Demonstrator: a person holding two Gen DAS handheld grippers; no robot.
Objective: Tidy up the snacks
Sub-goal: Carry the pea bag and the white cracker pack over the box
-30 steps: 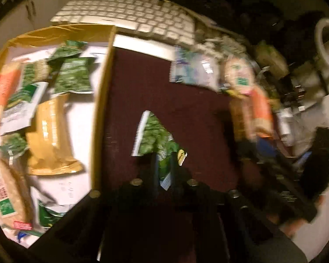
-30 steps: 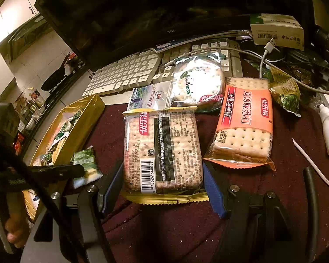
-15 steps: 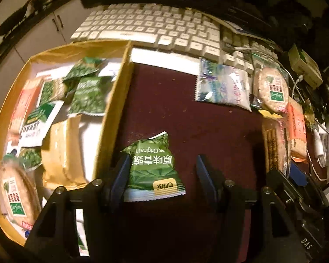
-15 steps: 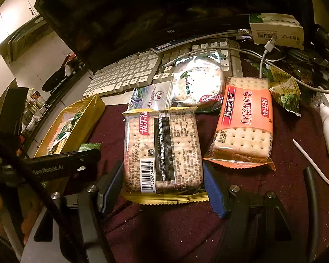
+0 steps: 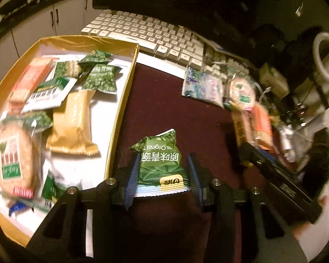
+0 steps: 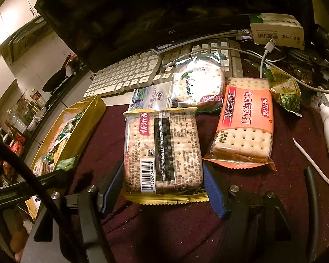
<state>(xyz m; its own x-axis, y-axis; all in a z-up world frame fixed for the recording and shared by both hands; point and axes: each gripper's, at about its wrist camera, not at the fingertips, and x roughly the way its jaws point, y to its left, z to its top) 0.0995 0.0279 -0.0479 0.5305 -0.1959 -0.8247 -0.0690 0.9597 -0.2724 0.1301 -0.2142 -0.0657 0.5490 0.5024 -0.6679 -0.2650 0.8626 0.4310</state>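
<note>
A: Starting at the left, we see the gold box (image 5: 120,100) on the desk (image 5: 168,109), with pea bags, an orange cracker pack, a tan packet and a round biscuit pack lying inside it.

B: Just right of its wall we have our left tongs (image 5: 162,173). They stand wide, a blue pad on either side of the green pea bag (image 5: 161,164), which rests on the maroon cloth. Whether the pads touch the bag, we cannot tell.

A: Behind it runs the white keyboard (image 5: 160,37), and a pale sachet (image 5: 200,86) lies near the keys.

B: Through the right camera, we find the box again at far left, and then our right tongs (image 6: 163,182). They are also wide, flanking the near end of the yellow cracker pack (image 6: 163,151), which lies flat with its barcode up.

A: Beyond that pack we see a round silver biscuit pack (image 6: 197,83) leaning on the keyboard edge.

B: Just to the right lies an orange soda cracker pack (image 6: 244,122), apart from the tongs. Further right, we spot another pea bag (image 6: 285,92) beside the white cables.
</note>
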